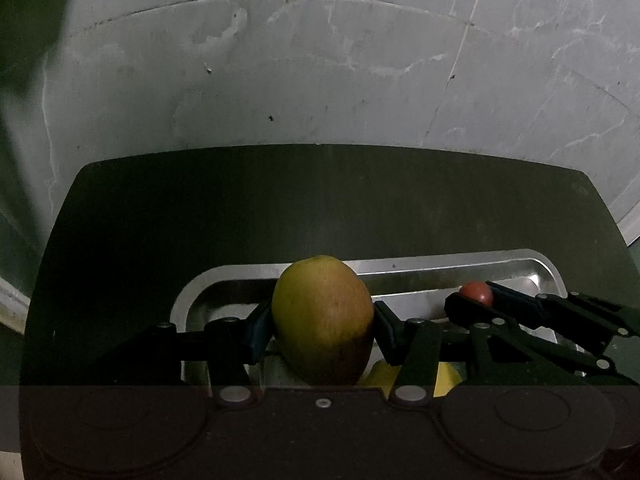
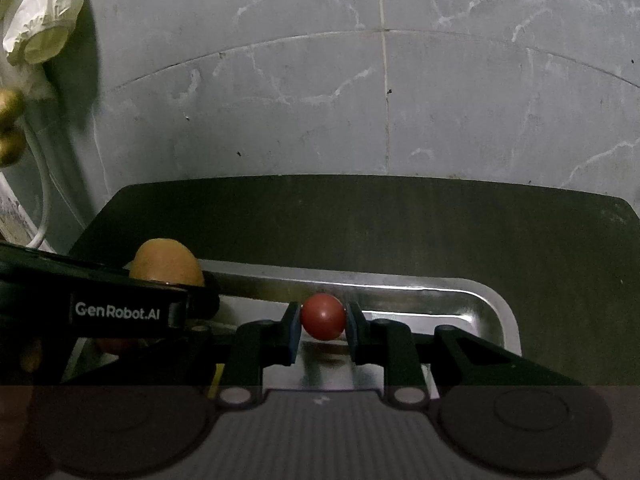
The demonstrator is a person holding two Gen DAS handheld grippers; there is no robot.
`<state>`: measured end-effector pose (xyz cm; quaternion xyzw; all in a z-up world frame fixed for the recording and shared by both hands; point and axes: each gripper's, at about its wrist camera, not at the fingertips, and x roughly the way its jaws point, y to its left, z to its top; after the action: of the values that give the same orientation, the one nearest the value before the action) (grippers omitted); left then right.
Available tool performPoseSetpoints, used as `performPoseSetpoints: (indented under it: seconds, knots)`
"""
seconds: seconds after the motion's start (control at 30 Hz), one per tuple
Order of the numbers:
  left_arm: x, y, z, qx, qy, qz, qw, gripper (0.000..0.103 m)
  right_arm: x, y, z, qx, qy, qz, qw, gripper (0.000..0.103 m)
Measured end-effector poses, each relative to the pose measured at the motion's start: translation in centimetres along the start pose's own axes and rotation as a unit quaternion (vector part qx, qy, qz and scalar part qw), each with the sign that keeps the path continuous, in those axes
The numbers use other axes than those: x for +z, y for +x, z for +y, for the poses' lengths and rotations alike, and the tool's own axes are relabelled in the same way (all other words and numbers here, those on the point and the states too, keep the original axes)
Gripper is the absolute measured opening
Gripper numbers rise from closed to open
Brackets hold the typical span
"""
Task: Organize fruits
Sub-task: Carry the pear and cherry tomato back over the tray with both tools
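Both wrist cameras look forward along their fingers, close above the tray point(image 1: 420, 268) (shared), probably towards the wall point(image 2: 320, 100).

"GenRobot.AI" on the left tool point(image 2: 208, 304)

a dark green table top point(image 1: 280, 208) with rounded corners is standing on a pale grey marbled floor point(image 1: 320, 80). a shiny rectangular metal tray point(image 2: 486, 300) is lying directly on it, near the front edge, its long side running across.
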<state>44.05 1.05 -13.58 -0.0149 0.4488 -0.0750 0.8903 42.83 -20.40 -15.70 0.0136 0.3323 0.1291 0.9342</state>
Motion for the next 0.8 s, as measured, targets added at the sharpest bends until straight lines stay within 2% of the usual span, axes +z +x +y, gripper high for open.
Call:
performPoseSetpoints:
  seconds: [0.8]
  knots:
    - [-0.35, -0.37, 0.0, 0.002, 0.006, 0.005, 1.0, 0.054, -0.4, 0.38, -0.9, -0.008, 0.008, 0.002, 1.0, 0.026]
